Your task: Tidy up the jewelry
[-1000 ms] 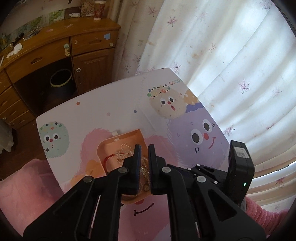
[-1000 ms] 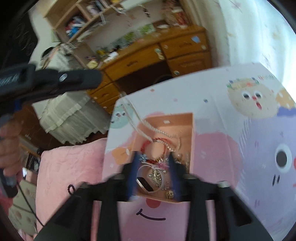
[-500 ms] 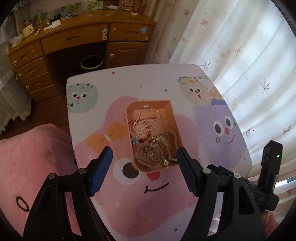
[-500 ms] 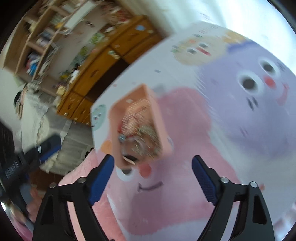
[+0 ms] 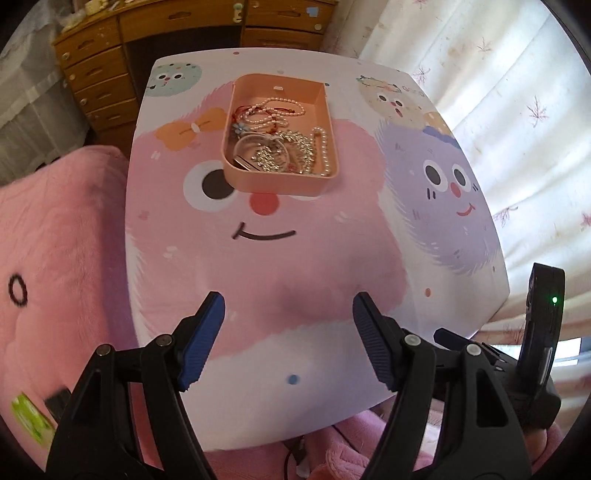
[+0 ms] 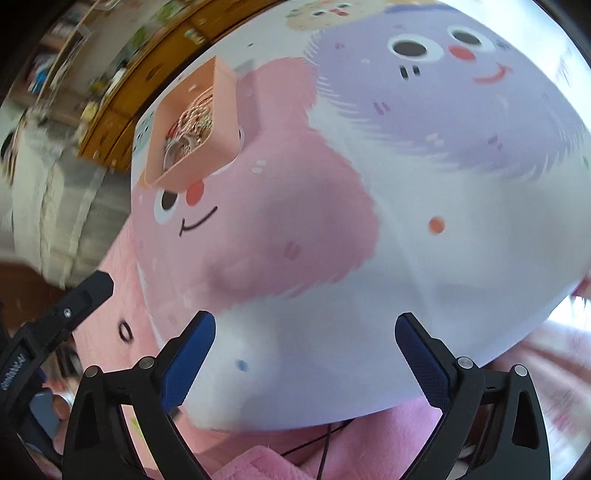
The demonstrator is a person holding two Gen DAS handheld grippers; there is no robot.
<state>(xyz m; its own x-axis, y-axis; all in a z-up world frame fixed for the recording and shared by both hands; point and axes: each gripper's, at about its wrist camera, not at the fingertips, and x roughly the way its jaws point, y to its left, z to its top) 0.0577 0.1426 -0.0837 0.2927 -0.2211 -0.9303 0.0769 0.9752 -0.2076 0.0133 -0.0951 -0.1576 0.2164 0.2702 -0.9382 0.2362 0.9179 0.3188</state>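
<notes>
The left hand-held gripper (image 5: 288,332) has its blue-padded fingers (image 5: 201,341) spread wide with nothing between them, over the near end of the table (image 5: 332,387). The right hand-held gripper (image 6: 304,350) is likewise spread and empty, over the same near edge; its view is tilted and somewhat blurred. With both sets of fingers apart and well clear of the jewelry, neither is committed to a grasp. Judging by that, the piece-by-piece handling is either finished or paused.

From the left hand-held gripper, the orange tray (image 5: 280,182) lies toward 12 o'clock, well apart, on the pink cartoon face printed on the table. From the right one it sits at about 11 o'clock, further off. The tray is a rounded rectangle whose long axis runs from 6 to 12 o'clock in the left view, one short wall facing the gripper. It is open-topped, so things can be dropped in or lifted out from above.

All the jewelry visible is inside it: a pearl strand (image 5: 273,110) and a red cord toward the far end, a clear ring-shaped bangle (image 5: 258,151) and silvery chain at the near end, a second line of pearls along the 3 o'clock wall. The pieces overlap in a tangle, so pulling one would probably drag others.

Beyond the table at 12 o'clock stands a wooden dresser (image 5: 147,22); a curtain (image 5: 498,92) hangs at 2 o'clock.
</notes>
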